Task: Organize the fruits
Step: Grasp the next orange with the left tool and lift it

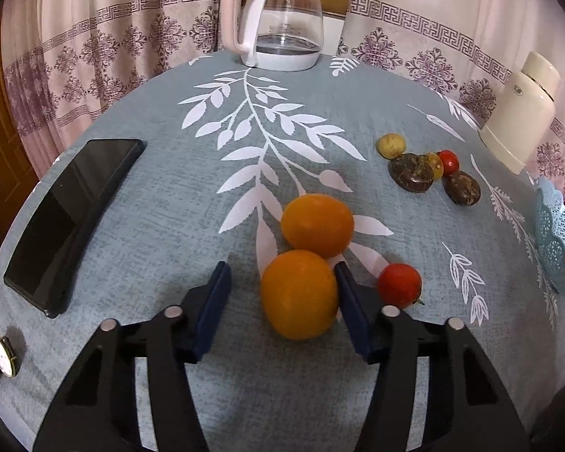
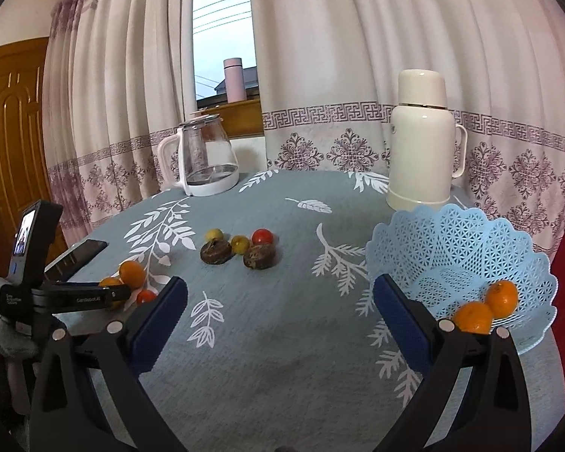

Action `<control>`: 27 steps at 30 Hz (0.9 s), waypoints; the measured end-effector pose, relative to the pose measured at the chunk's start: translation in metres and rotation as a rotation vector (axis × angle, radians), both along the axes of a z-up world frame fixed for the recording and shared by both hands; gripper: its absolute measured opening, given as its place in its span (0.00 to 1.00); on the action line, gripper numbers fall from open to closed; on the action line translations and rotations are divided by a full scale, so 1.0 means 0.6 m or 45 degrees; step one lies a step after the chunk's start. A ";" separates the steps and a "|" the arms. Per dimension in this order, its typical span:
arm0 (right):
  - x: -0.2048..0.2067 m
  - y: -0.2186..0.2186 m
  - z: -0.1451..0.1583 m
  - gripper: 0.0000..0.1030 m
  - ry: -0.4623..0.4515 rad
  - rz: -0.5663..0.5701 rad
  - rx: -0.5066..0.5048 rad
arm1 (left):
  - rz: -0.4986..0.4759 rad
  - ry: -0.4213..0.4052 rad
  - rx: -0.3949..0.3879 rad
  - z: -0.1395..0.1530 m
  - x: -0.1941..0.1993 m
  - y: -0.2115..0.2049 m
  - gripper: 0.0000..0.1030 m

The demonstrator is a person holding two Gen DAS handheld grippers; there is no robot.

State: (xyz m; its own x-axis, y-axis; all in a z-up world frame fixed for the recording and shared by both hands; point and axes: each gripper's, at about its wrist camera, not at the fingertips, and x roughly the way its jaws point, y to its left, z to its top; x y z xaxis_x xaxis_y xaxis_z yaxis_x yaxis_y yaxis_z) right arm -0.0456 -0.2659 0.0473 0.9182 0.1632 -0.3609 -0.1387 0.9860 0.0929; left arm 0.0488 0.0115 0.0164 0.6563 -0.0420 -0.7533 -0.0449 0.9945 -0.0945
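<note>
My left gripper (image 1: 282, 275) is open around the near orange (image 1: 299, 293) on the table; its right pad touches the orange and its left pad stands apart. A second orange (image 1: 317, 225) lies just behind it and a red tomato (image 1: 399, 285) to its right. Farther right lie two dark brown fruits (image 1: 411, 172), a yellow fruit (image 1: 391, 145) and a small tomato (image 1: 448, 162). My right gripper (image 2: 280, 301) is open and empty above the table, left of the blue lattice basket (image 2: 452, 245), which holds two oranges (image 2: 486, 307).
A black phone (image 1: 71, 214) and a wristwatch (image 1: 0, 354) lie at the left of the table. A glass kettle (image 1: 278, 19) stands at the back and a cream thermos (image 2: 420, 139) behind the basket. Curtains hang behind the table.
</note>
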 end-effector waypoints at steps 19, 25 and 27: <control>0.023 0.010 -0.018 0.95 0.134 0.027 0.003 | -0.025 -0.252 -0.155 0.033 -0.054 0.023 0.38; 0.040 0.065 -0.024 0.95 0.224 0.126 -0.067 | 0.051 -0.280 -0.199 0.036 -0.061 0.043 0.38; 0.050 0.088 -0.024 0.93 0.252 0.169 -0.073 | 0.062 -0.282 -0.217 0.036 -0.062 0.047 0.38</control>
